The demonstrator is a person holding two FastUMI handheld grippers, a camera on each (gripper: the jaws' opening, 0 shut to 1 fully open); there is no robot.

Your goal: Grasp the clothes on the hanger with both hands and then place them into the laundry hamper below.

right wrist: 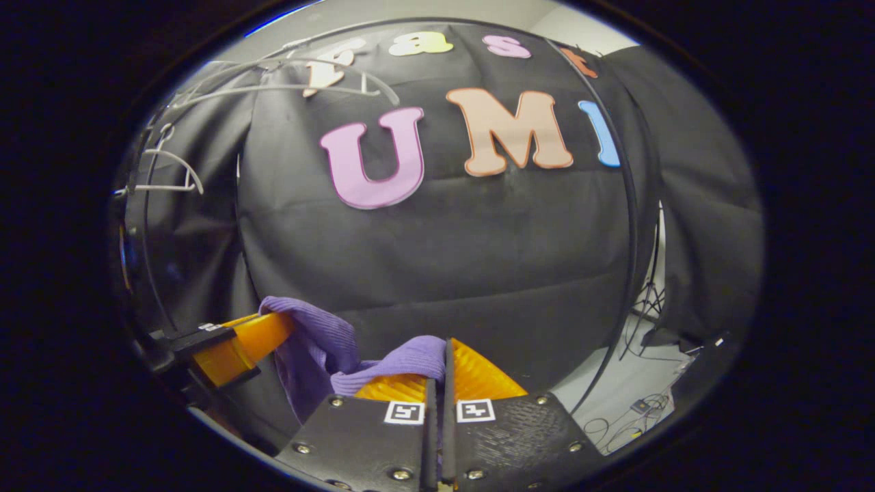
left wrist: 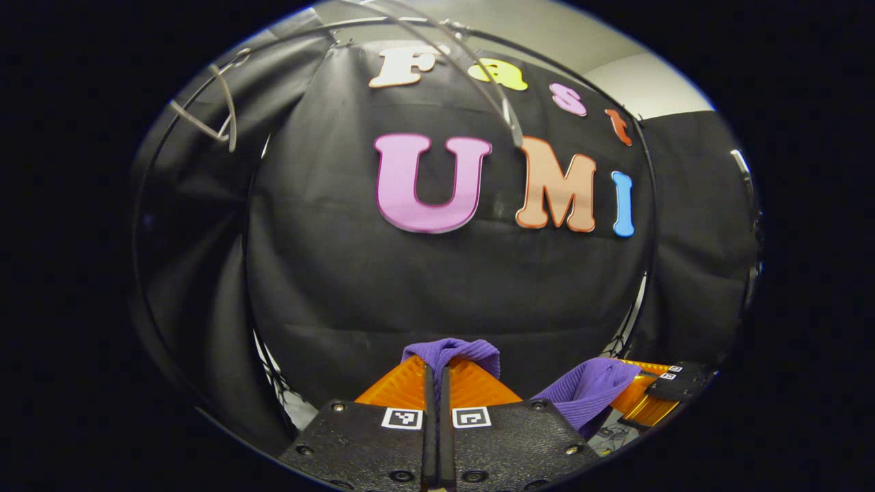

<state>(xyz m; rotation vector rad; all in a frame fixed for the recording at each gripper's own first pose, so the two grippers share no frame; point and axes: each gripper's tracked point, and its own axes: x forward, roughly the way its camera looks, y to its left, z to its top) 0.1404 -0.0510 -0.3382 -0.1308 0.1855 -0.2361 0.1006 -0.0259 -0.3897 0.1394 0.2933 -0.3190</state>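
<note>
In the left gripper view the left gripper [left wrist: 437, 369] sits at the bottom with its two fingers drawn together, only a thin dark slit between them; a fold of purple garment [left wrist: 451, 352] bulges out over the tips, pinched between both fingers. The cloth is a fine ribbed knit, soft and rounded where it humps over the finger ends; the fingers themselves are ridged wedges that taper forward from a flat, pebbled black mount bearing two small square markers. Off to the right in the same view the right gripper [left wrist: 639, 396] shows, with another drape of the same knit hanging from it in a smooth, sagging lobe.

In the right gripper view that gripper's fingers are likewise pressed close, and a rolled edge of the purple knit lies clamped at their tips; from there the cloth runs left in a slack swag to the left gripper, which grips its other end. The garment thus hangs in the air between the two tools, in front of the wrinkled black cloth wall [right wrist: 478, 246].

Thin pale wire hangers [right wrist: 171, 171] hang at upper left, bare curved rods; a dark slim pole [right wrist: 632, 225] arcs down the right side; tangled cables [right wrist: 625, 424] lie on the pale floor at lower right.
</note>
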